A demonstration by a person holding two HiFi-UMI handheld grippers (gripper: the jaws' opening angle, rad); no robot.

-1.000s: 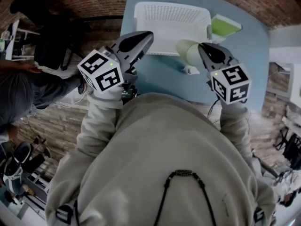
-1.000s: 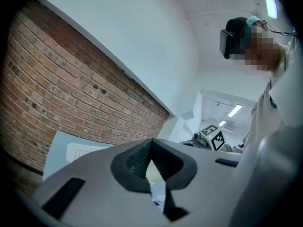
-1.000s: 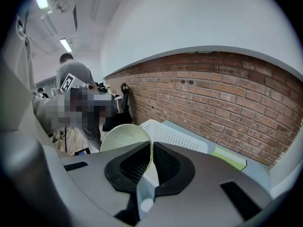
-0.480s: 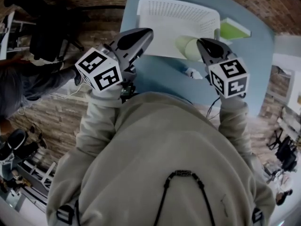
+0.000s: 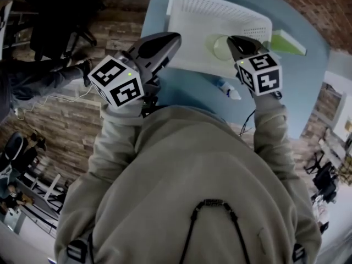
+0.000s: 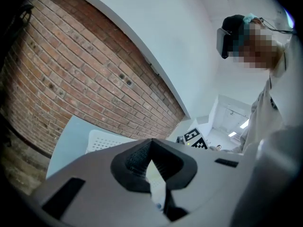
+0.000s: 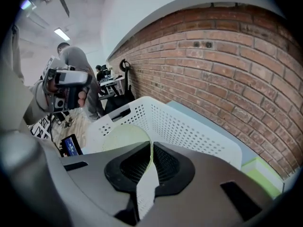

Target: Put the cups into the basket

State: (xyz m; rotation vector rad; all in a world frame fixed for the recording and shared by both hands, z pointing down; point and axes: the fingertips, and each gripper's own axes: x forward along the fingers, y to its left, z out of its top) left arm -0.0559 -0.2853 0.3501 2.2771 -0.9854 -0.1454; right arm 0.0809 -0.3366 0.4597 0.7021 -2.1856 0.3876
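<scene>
Over basket, right hand-held gripper (image 5: 234, 42): jaws almost together, pinching the cup's thin wall at the rim.
Cup (image 5: 218, 47): pale green, hangs from that rim grip within the basket's outline; contact with the basket floor can't be told.
Basket (image 5: 187, 4): white, perforated, on the blue bench (image 5: 181, 92).
Left hand-held gripper (image 5: 170, 37): jaws closed, empty, parked at the basket's near-left corner, likely to stay clear.
Step (judged): placing; lower, then release.

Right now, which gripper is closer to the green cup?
Right. The right gripper pinches the green cup by its rim over the white basket. The left gripper is off to the cup's left, by the basket's left edge, not touching it.
</scene>
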